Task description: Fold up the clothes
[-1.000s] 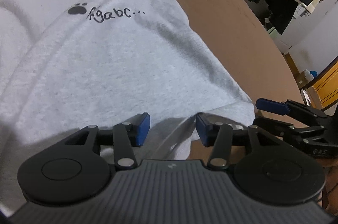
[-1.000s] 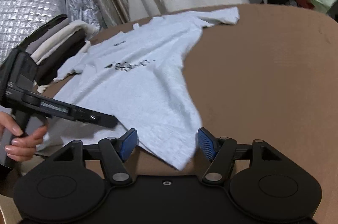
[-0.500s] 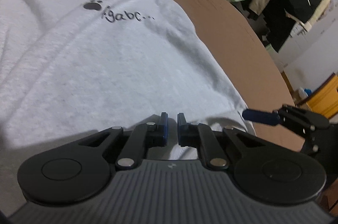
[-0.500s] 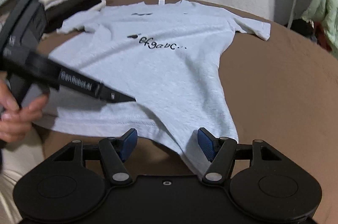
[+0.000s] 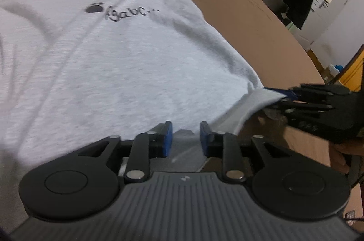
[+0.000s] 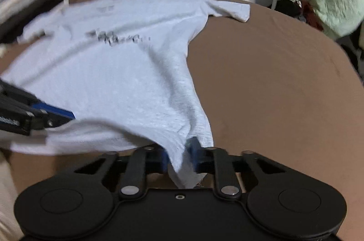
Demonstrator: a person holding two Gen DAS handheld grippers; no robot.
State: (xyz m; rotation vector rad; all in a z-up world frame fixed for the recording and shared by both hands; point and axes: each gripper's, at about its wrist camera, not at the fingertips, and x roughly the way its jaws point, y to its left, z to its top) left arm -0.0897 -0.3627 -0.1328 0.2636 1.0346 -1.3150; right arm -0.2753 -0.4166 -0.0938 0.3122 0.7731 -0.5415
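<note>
Hem slip looks likely: right gripper pinches only the t-shirt corner at 6 o'clock, while left gripper sits part-spread around hem.

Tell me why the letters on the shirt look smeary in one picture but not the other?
Right wrist view: motion blur smears the print on the grey T-shirt into streaks. Left wrist view: the print stays readable as a paw and "fgabc...", only slightly soft; the fisheye bends the brown table edge into a curve.
</note>
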